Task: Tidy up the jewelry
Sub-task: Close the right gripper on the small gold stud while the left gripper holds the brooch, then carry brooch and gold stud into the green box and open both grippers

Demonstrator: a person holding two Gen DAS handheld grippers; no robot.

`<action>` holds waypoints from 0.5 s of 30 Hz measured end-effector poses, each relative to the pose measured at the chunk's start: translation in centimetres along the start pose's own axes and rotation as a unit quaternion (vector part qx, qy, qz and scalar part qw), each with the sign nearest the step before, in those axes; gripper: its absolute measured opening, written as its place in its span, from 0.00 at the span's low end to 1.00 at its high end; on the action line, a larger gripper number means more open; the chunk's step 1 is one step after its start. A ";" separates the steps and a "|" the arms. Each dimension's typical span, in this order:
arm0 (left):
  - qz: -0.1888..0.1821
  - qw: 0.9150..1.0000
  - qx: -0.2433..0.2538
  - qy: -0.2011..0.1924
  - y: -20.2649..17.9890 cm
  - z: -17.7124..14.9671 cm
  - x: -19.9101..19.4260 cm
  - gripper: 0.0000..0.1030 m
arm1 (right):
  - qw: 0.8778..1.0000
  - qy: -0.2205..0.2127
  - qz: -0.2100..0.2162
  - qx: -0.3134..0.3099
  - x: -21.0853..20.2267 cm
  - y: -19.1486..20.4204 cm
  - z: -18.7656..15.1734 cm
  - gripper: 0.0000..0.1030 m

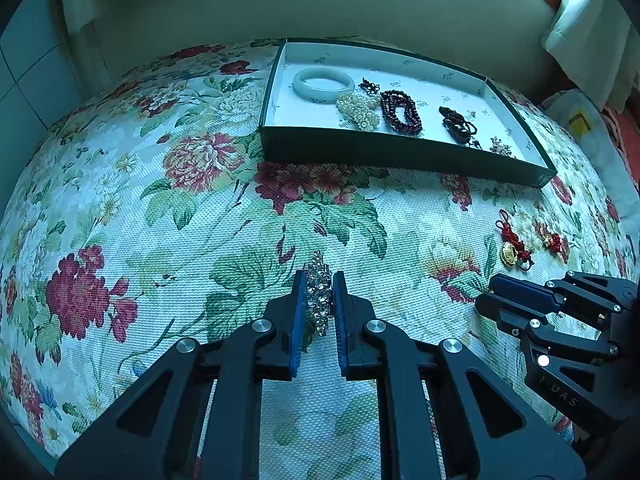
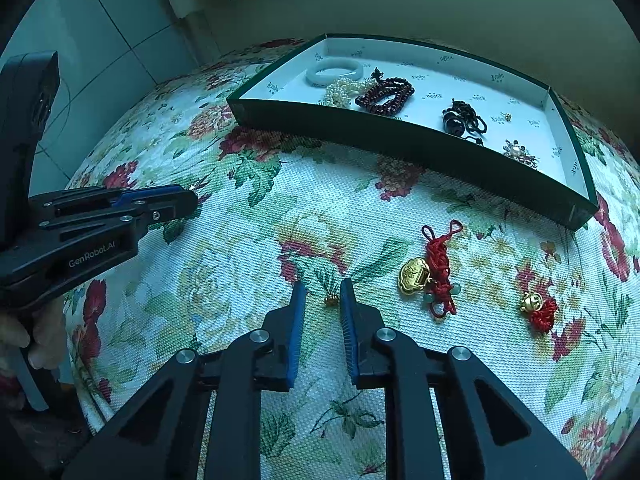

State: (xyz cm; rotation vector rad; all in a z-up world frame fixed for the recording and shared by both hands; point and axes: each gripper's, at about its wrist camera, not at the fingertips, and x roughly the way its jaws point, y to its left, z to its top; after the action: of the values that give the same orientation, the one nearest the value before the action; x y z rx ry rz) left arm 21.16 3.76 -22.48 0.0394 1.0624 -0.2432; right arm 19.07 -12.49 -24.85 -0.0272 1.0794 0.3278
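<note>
Your left gripper (image 1: 320,312) is closed on the rhinestone piece (image 1: 319,298); the box (image 1: 400,152) lies straight ahead, toward the bed's (image 1: 120,200) far edge. R gripper (image 2: 323,300) has narrow jaws w/ a small gold bead (image 2: 331,300) between the tips; can't tell if the pads press it.

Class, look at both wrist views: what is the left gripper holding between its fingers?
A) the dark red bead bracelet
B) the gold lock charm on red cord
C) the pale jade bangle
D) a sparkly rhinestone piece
D: in the left wrist view the left gripper is shut on the sparkly rhinestone piece, while the bangle and red bead bracelet lie in the box.
</note>
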 end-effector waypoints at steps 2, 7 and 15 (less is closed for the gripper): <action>0.000 1.000 0.000 0.000 0.0 0.0 0.0 0.13 | 1.000 0.000 -0.002 0.000 -0.1 -0.1 0.0 0.12; 0.000 1.000 0.000 0.001 0.0 0.0 0.0 0.13 | 1.000 -0.001 -0.007 -0.002 -0.3 -0.1 0.0 0.08; 0.000 1.000 -0.001 0.002 0.1 -0.1 0.1 0.13 | 1.000 -0.004 -0.007 0.002 -0.4 -0.2 0.0 0.07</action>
State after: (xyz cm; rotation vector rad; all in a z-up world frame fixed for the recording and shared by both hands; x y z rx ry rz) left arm 21.16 3.85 -22.63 0.0386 1.0671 -0.2431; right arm 18.93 -12.78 -24.58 -0.0310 1.0720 0.3124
